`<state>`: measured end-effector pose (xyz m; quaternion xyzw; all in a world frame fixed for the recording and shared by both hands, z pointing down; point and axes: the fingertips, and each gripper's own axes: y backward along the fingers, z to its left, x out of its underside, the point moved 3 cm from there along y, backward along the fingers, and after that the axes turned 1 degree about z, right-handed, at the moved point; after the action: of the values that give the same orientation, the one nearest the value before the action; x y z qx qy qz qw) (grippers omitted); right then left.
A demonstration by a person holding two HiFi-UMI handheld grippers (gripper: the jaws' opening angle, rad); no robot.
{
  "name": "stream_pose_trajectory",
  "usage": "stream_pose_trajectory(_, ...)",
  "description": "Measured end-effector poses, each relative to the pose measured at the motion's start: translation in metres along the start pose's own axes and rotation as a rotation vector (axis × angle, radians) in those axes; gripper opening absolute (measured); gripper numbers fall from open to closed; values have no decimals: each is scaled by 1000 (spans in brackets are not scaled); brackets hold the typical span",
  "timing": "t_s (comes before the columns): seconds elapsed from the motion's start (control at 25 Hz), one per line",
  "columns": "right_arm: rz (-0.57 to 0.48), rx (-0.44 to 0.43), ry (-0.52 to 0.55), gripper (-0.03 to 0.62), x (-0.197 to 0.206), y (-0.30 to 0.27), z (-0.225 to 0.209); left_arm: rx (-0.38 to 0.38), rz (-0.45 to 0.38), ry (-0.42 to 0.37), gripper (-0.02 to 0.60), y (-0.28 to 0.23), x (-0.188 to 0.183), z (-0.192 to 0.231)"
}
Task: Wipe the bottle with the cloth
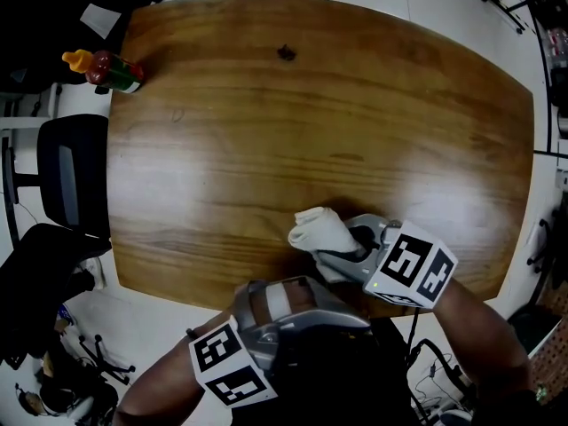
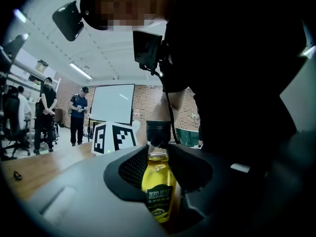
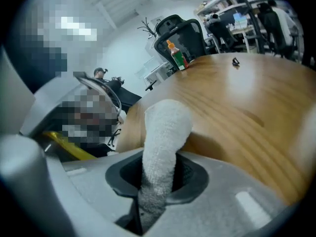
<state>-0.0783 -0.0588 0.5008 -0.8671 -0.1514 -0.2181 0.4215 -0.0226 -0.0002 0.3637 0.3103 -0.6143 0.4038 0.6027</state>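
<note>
Big wooden desk (image 1: 266,105) is taking up most of the head view, and both tools are hanging over its near edge, close in to the person. The left tool (image 2: 161,164) is clamping its jaws on the bottle (image 2: 157,194), gripping the upper body just under the neck, with the bottle standing upright between the pads and its dark cap (image 2: 158,132) poking out above them. The right tool (image 3: 158,174) is pinching the white cloth (image 3: 163,132), with a fat rolled end sticking out past the jaws. Handling-wise, I'm guessing the bottle is going to be a bit awkward: it's looking like smooth plastic or glass full of yellow liquid, so stiff, fairly weighty and probably slippery, and a grip on the body rather than the cap seems the safe place. The cloth is looking like soft terry, light and floppy, so only that bunched end is going to do any rubbing. From the head view the cloth is sitting just beside the front of the left tool, but the bottle is hiding under that tool there, so I can't tell if they're touching.
</note>
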Motion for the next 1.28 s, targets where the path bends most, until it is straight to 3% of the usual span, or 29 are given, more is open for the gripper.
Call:
stream_pose_trajectory(0.2,-17,122,124,74,-2,-2,2,-2,-1,-11,147,0,2,-2)
stream_pose_trajectory(0.32,-90,175,115,74,-5,5,-1,-4,-4,-12,147,1,2,-3)
stream_pose_trajectory(0.56,-402,427,-159,75,-4,84,-9,-12,-12,-10,147,5,6,-2)
stream_pose_trajectory(0.68,-514,599,-294,75,20,126,13,-18,-15,3,149,5,7,-2)
stream_pose_trajectory(0.8,-555,716,-463,75,63,134,47,-28,-12,11,149,6,10,-2)
stream_pose_trajectory(0.88,-562,726,-595,75,94,113,78,-34,-24,20,149,7,11,-2)
stream_pose_trajectory(1.0,-621,622,-717,75,110,57,131,-36,-42,25,149,10,11,-1)
stream_pose_trajectory(1.16,-798,414,-747,75,69,-15,164,-20,-17,27,147,8,12,0)
stream_pose_trajectory(1.28,-859,434,-662,75,32,-37,155,0,33,9,147,9,10,1)
